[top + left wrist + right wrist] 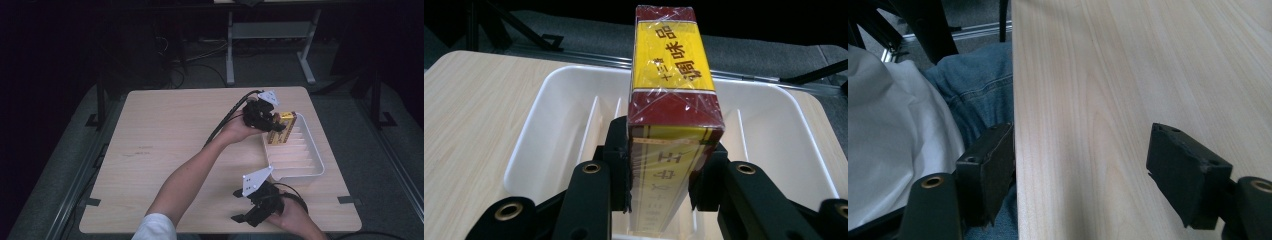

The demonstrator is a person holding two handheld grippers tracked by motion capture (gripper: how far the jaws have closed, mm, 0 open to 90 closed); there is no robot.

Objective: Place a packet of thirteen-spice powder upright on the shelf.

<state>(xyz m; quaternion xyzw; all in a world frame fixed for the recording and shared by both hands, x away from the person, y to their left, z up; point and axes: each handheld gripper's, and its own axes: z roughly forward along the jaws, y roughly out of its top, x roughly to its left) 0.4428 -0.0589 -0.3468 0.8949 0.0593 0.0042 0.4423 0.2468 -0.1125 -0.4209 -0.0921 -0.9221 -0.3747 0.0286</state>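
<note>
High view first, and we have the left tool (270, 121) out at the far right of the pale wooden bench (165, 145), clenched on a red and yellow box (281, 127) right over the far end of a white ribbed tray (317, 155). We can follow the person's left forearm (192, 175) reaching diagonally across the bench to get there, black cable trailing back from the tool.

Left gripper view gives us the close look: the box (672, 90) stands up between the two black jaws, gripped at its lower sides, plastic wrap glinting, a yellow panel with dark printed characters on the face toward us and red bands above and below it. Below and behind it we see the tray (554, 130), white, with thin raised dividers running along its floor. Whether the box's lower end touches the tray floor we cannot tell.

Near the front edge, the right tool (248, 209) sits in the person's right hand (295, 217), well apart from the tray. Right gripper view shows its jaws spread wide, nothing between them, one over the bench (1128, 100) and one past its edge above blue jeans (975, 92) and white cloth (888, 140).
</note>
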